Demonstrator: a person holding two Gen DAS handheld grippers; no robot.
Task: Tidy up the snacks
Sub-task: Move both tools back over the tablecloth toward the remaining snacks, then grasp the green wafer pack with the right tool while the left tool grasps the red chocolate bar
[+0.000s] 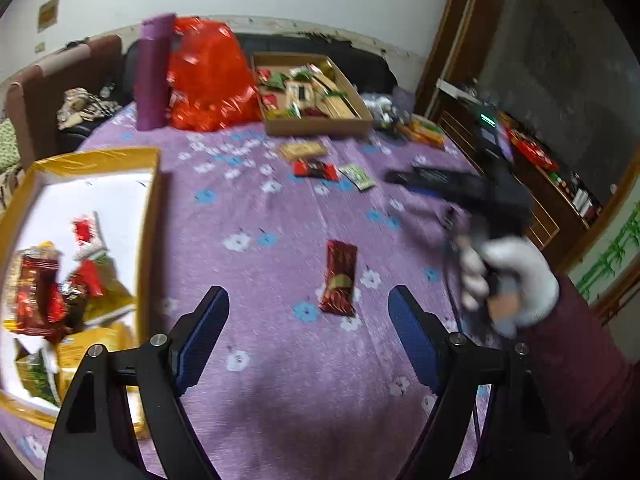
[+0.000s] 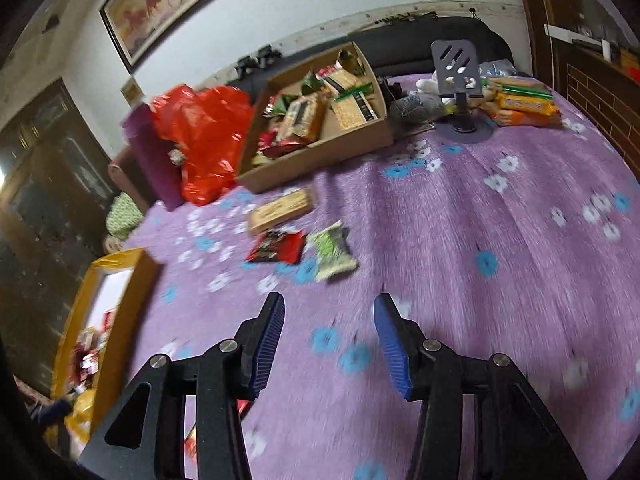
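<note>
Left gripper (image 1: 308, 320): jaws spread wide, nothing between the pads, pointing down at the purple floral cloth (image 1: 260, 208).
Right gripper (image 2: 329, 340): jaws partly apart and empty, angled down over the cloth; a white-gloved hand (image 1: 508, 280) carries it.
Dark red snack packet (image 1: 339, 278): lies flat on the cloth just ahead of the left gripper's fingertips, slightly toward its right finger, long axis running away from the gripper.
Handling of packet: judged light, thin and crinkly, a sealed foil wrapper, likely slippery and easily crushed (contents cannot be read through the motion blur).
Where to grip: across the narrow width near mid-length, pads coming down on either long edge; a light squeeze should suffice.
Other loose snacks: a red packet (image 2: 276, 246), a green packet (image 2: 332, 252) and a tan bar (image 2: 280, 210) lie ahead of the right gripper, toward its left finger.
Yellow-rimmed box (image 1: 150, 216): close on the left gripper's left side, already holding assorted packets; probably the destination.
Cardboard tray (image 1: 320, 126): far ahead of both grippers, holding snacks.
</note>
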